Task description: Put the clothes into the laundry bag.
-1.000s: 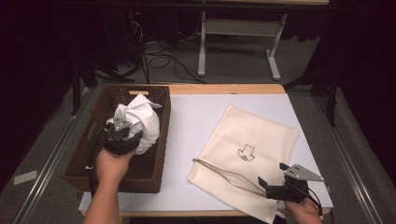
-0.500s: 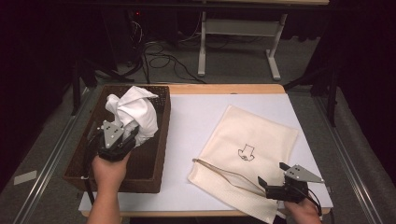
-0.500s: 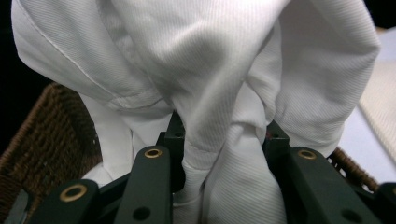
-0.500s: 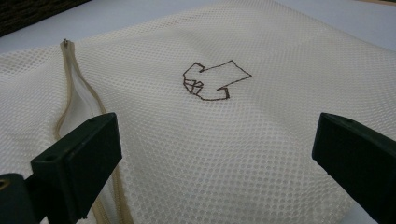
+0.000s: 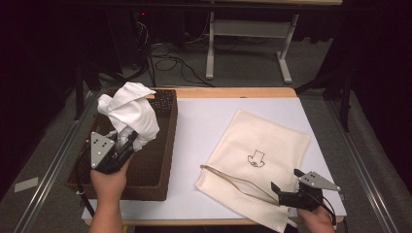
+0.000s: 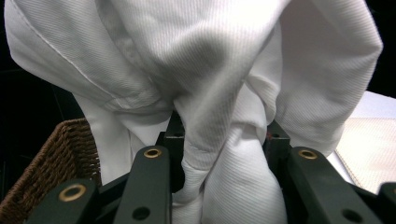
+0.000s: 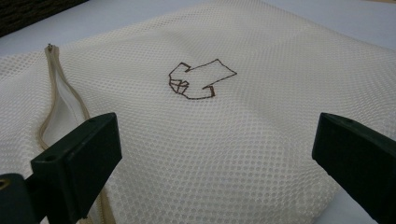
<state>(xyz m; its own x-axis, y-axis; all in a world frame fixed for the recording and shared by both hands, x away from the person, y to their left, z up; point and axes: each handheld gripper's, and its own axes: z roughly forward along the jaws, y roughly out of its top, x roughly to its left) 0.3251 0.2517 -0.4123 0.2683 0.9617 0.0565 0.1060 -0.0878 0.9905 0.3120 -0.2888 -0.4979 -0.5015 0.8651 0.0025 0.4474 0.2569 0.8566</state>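
My left gripper is shut on a bunched white cloth and holds it up above the brown wicker basket. In the left gripper view the white cloth is pinched between the jaws and billows over them. A cream mesh laundry bag with a small brown shirt drawing lies flat on the white table cover, its zipper edge partly open. My right gripper stands open just above the bag's near corner. The right gripper view shows the mesh bag and its zipper between the wide jaws.
The wicker basket rim sits at the left of the table. A white sheet covers the tabletop between basket and bag. Beyond the table's far edge are a desk frame and floor cables.
My left gripper has lifted the white cloth higher out of the basket and drawn back toward the near side. The right gripper has stayed put.
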